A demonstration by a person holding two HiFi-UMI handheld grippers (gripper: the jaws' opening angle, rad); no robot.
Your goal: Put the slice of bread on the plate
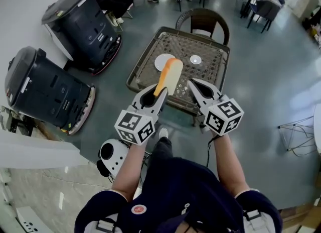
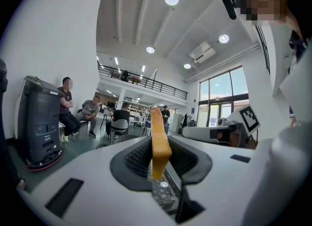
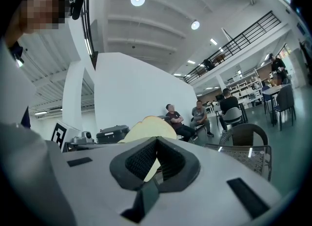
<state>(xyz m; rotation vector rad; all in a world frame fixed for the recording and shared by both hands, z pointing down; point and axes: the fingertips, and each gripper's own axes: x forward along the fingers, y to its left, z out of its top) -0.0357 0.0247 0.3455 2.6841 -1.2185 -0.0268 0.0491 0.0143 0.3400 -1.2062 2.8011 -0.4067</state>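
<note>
A slice of bread (image 1: 169,75) with a tan crust stands on edge in my left gripper (image 1: 158,91), which is shut on its lower part. In the left gripper view the bread slice (image 2: 159,137) rises between the left gripper's (image 2: 159,158) dark pads. It hangs above the near edge of the wicker table (image 1: 144,59). A white plate (image 1: 161,62) lies on the table just beyond the bread. My right gripper (image 1: 193,83) hovers to the right of the bread, jaws together with nothing held. In the right gripper view, the bread (image 3: 146,126) shows behind the right gripper (image 3: 156,141).
A small white disc (image 1: 195,60) lies right of the plate. A wicker chair (image 1: 203,22) stands behind the table. Two black wheeled machines (image 1: 83,26) (image 1: 45,86) stand at the left. People sit at the back. A white round device (image 1: 113,155) rests on the floor.
</note>
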